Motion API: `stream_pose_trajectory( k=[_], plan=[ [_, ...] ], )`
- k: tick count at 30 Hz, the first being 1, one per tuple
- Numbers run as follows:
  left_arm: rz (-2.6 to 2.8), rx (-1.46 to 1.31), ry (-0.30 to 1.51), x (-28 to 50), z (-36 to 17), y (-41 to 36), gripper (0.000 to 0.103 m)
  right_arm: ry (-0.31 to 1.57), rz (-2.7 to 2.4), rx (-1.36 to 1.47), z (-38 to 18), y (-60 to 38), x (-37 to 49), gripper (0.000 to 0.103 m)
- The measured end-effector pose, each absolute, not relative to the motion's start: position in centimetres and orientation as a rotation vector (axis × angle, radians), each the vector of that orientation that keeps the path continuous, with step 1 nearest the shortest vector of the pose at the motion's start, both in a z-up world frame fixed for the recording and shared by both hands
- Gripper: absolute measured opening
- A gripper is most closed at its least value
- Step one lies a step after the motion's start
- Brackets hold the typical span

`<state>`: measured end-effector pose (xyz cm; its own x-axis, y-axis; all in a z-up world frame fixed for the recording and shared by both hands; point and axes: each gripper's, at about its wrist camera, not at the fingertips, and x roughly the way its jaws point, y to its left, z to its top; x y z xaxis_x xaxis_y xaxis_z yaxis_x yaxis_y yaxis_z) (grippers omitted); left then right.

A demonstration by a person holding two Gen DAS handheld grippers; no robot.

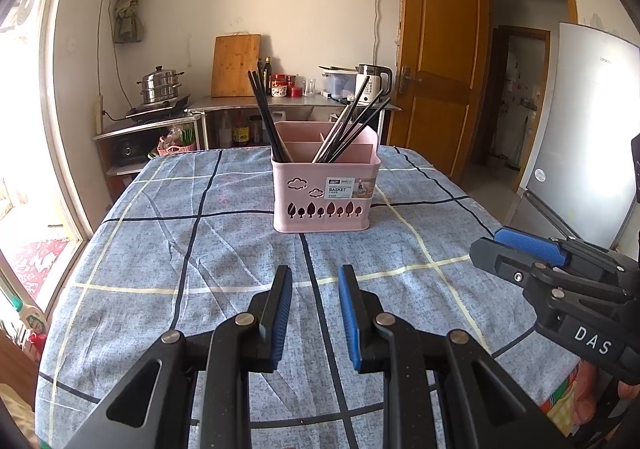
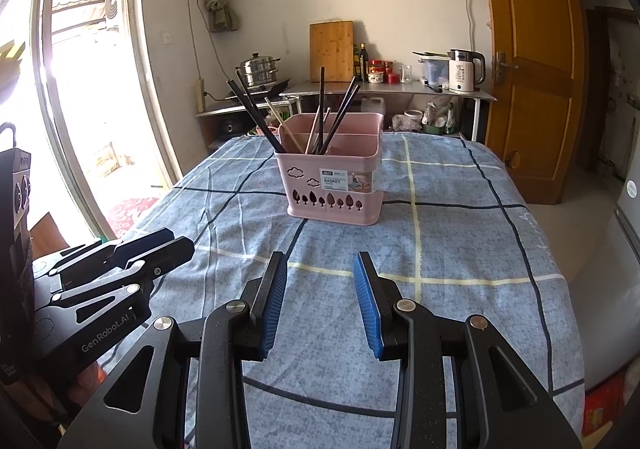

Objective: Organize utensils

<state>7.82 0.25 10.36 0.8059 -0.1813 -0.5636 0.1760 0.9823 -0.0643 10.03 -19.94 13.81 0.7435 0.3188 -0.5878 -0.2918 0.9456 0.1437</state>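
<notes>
Chopsticks (image 1: pixel 340 129) are already standing in the pink basket (image 1: pixel 326 193) at frame centre, and nothing is lying loose on the tablecloth (image 1: pixel 200 249). Both the left gripper (image 1: pixel 315 303) and the right gripper (image 2: pixel 320 291) are hovering at the bottom of their frames with jaws apart, gripping nothing. The sorting is looking finished, or nearly so.

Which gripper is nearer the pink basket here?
Too close to call. Both hover apart from the pink basket, empty, over the checked tablecloth. The left gripper faces it straight on; the right gripper sits beside it, to the right.
</notes>
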Motion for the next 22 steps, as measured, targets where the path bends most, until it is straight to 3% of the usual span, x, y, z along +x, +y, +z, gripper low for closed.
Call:
stream_pose_trajectory(
  k=[22],
  plan=[
    [-0.145,-0.01,0.585,7.62,10.51,0.74,0.024,0.663,0.341,0.032,13.46,-19.67,10.45,0.036]
  ],
)
